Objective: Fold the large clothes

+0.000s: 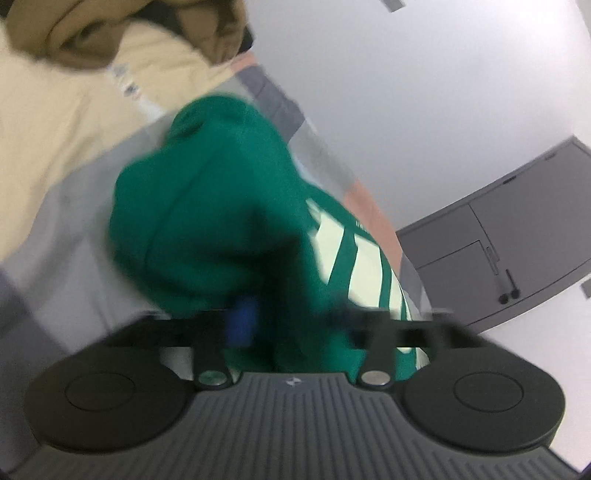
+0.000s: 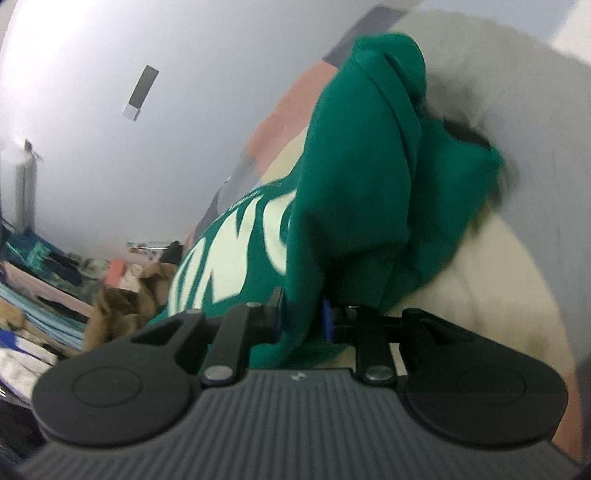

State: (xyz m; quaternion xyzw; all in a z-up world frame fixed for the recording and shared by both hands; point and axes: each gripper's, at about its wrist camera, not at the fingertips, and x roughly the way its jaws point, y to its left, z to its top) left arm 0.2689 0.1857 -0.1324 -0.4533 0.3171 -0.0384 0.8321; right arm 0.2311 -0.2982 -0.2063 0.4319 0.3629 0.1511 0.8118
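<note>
A green sweatshirt (image 1: 207, 221) with large pale lettering hangs bunched in front of both cameras, lifted off a patchwork bedspread (image 1: 74, 229). My left gripper (image 1: 291, 321) is shut on a fold of the green sweatshirt; the cloth covers the fingertips. My right gripper (image 2: 306, 317) is shut on another fold of the same sweatshirt (image 2: 362, 177), with cloth passing between its jaws. Both views are blurred by motion.
A cream garment (image 1: 66, 122) and a brown one (image 1: 74, 33) lie on the bed beyond. A grey cabinet (image 1: 509, 236) stands against the white wall. A pile of mixed clothes (image 2: 55, 295) and a brown garment (image 2: 125, 299) lie at the left of the right wrist view.
</note>
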